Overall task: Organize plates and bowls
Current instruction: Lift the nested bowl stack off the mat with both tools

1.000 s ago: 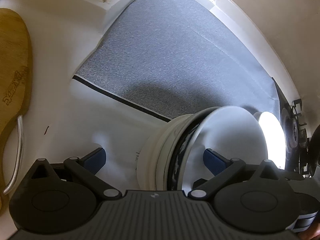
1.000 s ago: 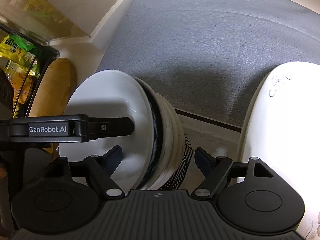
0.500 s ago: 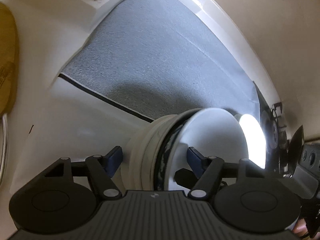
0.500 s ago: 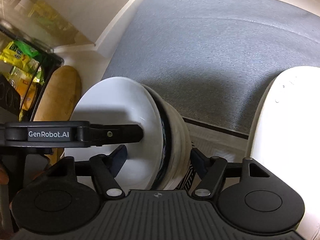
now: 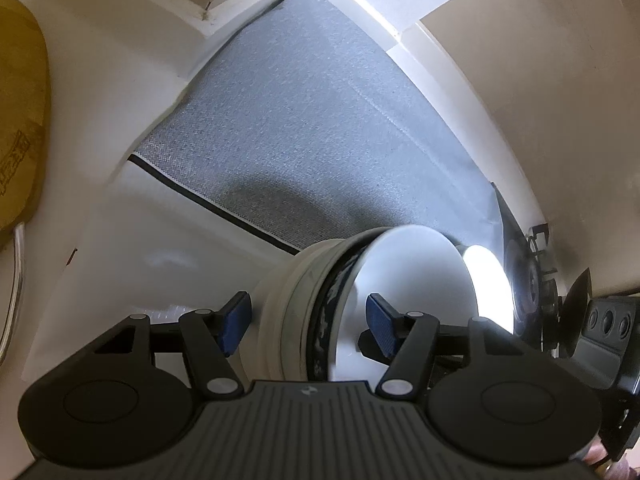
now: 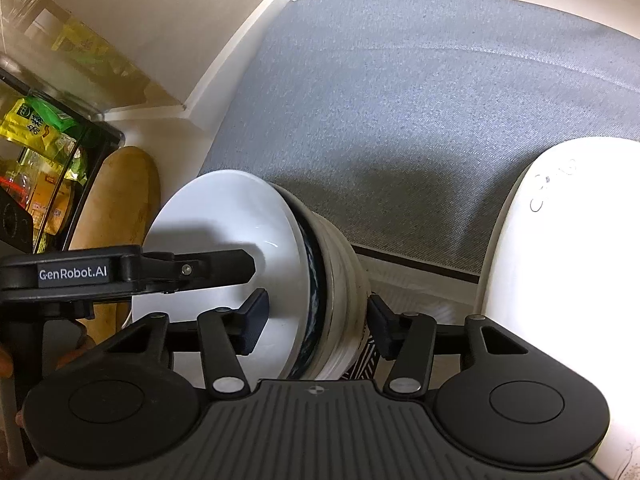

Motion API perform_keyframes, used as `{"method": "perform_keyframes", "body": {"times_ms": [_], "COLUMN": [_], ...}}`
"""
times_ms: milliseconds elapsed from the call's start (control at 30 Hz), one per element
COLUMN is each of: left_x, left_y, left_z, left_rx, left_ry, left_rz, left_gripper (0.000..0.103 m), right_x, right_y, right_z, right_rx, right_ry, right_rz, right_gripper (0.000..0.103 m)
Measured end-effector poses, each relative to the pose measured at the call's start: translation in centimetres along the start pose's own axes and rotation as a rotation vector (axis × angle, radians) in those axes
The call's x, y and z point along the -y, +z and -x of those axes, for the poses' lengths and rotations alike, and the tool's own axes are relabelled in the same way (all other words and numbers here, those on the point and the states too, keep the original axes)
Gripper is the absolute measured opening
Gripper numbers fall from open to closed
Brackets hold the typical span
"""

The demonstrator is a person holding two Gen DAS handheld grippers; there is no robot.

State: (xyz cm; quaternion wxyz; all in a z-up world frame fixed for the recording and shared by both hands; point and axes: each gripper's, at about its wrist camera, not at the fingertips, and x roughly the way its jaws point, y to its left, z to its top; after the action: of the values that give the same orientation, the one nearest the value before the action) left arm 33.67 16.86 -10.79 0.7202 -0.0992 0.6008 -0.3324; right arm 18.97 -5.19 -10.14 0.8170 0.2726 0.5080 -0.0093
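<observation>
White nested bowls (image 5: 360,304) stood on edge above the counter's edge by a grey mat (image 5: 320,140), left gripper (image 5: 308,322) and right gripper (image 6: 316,320) both part open – each straddling the stack, pad contact unclear – white plate (image 6: 560,260) just beside, wooden board (image 5: 20,120) further left.

A grey woven mat (image 5: 320,128) with a dark hem fills the centre toward twelve o'clock on a white counter (image 5: 132,248). A wooden cutting board (image 5: 20,120) with a metal loop lies at nine o'clock; a stove burner (image 5: 532,276) sits at three. In the right wrist view, yellow-green packets (image 6: 32,124) crowd a dark rack (image 6: 92,168) at nine o'clock.
</observation>
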Motion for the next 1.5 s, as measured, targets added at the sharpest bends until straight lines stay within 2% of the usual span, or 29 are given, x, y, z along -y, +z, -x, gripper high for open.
{"method": "perform_keyframes", "body": {"times_ms": [233,433,500,567,633,700,767,833,900,967,1167,1500], "left_x": [-0.2,-1.0,-1.4,-1.7,-1.7,-1.5,-1.9,-2.8,-3.7,-4.2,-4.1,-4.1], "left_y": [-0.1,0.2,0.2,0.4,0.5,0.4,0.3,0.1,-0.2,-0.6,-1.1,-1.1], "left_z": [0.5,0.7,0.1,-0.5,-0.7,-1.0,-1.2,-0.9,-0.6,-0.3,-0.1,0.5], "left_rx": [0.023,0.014,-0.003,-0.014,-0.013,-0.014,0.002,0.026,0.039,0.054,0.076,0.065], "left_ry": [0.039,0.047,0.047,0.020,0.004,-0.023,-0.054,-0.084,-0.096,-0.096,-0.083,-0.070], "left_rz": [-0.006,-0.008,0.008,0.026,0.020,0.007,0.029,0.085,0.123,0.137,0.154,0.174], "left_gripper": [0.068,0.068,0.076,0.077,0.084,0.096,0.098,0.095,0.084,0.079,0.078,0.078], "right_x": [-1.2,-0.9,0.0,0.8,1.4,1.7,1.6,1.8,2.1,2.3,2.6,2.5], "right_y": [0.3,0.5,0.5,0.5,0.2,0.0,-0.1,-0.2,-0.4,-0.5,-0.5,-0.3], "right_z": [-0.6,-1.2,-1.4,-1.8,-2.2,-2.5,-2.4,-2.2,-1.9,-2.0,-1.9,-1.4], "right_rx": [-0.017,-0.001,-0.007,-0.033,-0.055,-0.070,-0.060,-0.045,-0.036,-0.035,-0.054,-0.051], "right_ry": [0.005,0.061,0.095,0.129,0.151,0.182,0.191,0.189,0.190,0.188,0.189,0.177], "right_rz": [0.023,0.029,-0.002,-0.040,-0.066,-0.076,-0.059,-0.060,-0.079,-0.096,-0.146,-0.142], "right_gripper": [0.056,0.059,0.060,0.062,0.068,0.074,0.076,0.070,0.068,0.067,0.064,0.062]}}
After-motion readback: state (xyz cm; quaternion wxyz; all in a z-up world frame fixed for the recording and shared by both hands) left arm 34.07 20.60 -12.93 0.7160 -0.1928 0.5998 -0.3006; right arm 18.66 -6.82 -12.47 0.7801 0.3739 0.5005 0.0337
